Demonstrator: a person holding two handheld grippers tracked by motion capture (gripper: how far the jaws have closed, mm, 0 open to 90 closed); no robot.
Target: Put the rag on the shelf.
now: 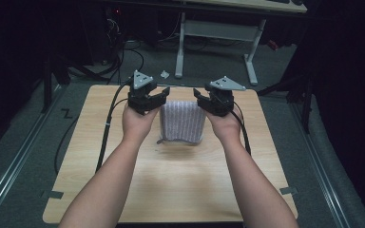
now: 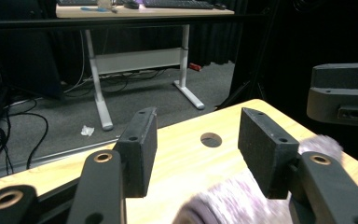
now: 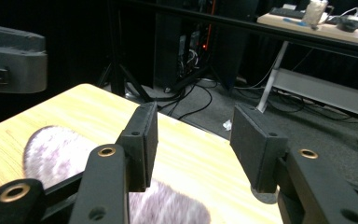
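On the table, centre: a folded lilac-grey striped towel (image 1: 182, 121) lies flat, its far edge between the two grippers and touching neither.
Table: a light wood-grain tabletop (image 1: 171, 185) with rounded corners; a round hole (image 2: 210, 139) sits near its far edge in the left gripper view.
Left gripper: the left gripper (image 1: 158, 100) hangs just left of the towel's far corner, held in the person's left hand (image 1: 138, 121); its jaws stand wide apart with only bare wood between them, and the towel shows blurred low in the left gripper view.
Right gripper: the right gripper (image 1: 200, 100) hangs just right of the towel's far corner, held in the right hand (image 1: 225, 124); its jaws are parted and grip nothing, with the towel lying below and to their left in the right gripper view.
Floor: grey carpet (image 1: 209, 61) surrounds the table, with metal rails (image 1: 14, 164) along both sides and black cables (image 1: 119, 57) trailing behind.
Room: dark, with black drapes; a white-legged desk (image 1: 214, 33) stands beyond the table, and a crumpled scrap of white paper (image 1: 164, 74) lies on the carpet near it.
Desk top: a keyboard (image 2: 177, 3) and small items, too small to tell apart.
Writing: no readable brand or label; a dark Z-shaped mark (image 1: 66, 113) sits on the floor left of the table.
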